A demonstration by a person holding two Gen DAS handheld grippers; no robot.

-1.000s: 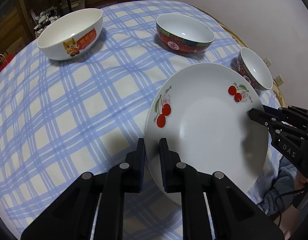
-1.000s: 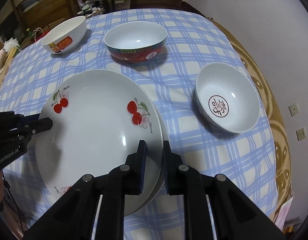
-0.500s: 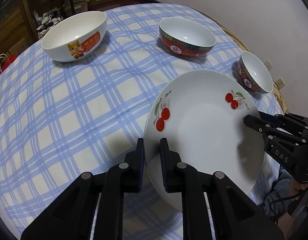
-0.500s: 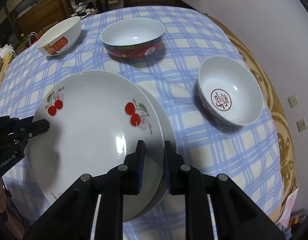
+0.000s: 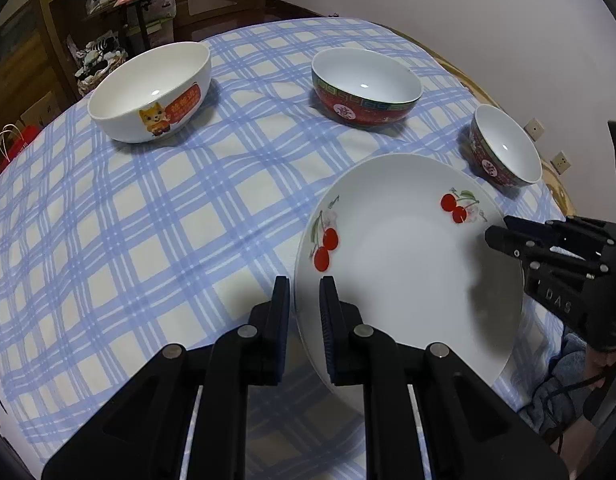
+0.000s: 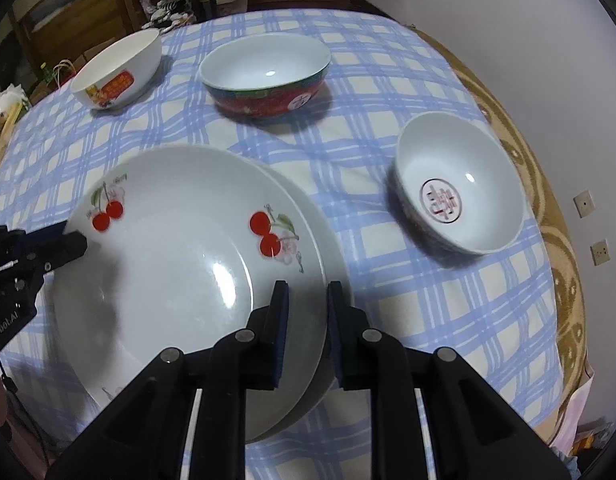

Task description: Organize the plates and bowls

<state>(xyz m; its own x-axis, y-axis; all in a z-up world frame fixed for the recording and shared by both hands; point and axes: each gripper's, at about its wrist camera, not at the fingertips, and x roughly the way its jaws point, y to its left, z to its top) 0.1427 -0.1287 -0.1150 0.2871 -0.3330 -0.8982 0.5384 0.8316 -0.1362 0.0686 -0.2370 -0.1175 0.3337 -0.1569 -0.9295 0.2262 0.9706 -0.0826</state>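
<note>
Cherry plate (image 6: pixel 168 264) shifted slightly; rim between both grippers' fingers (image 6: pixel 282 312), over second plate (image 6: pixel 332 248).

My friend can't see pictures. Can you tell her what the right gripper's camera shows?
The right gripper pinches the near edge of a cherry plate, with the left gripper at its far side and a second plate underneath. Three bowls sit beyond on the blue checked tablecloth.

the cherry plate (image 6: pixel 168 280) has slid further onto the lower plate (image 6: pixel 332 264), covering more of it.
</note>
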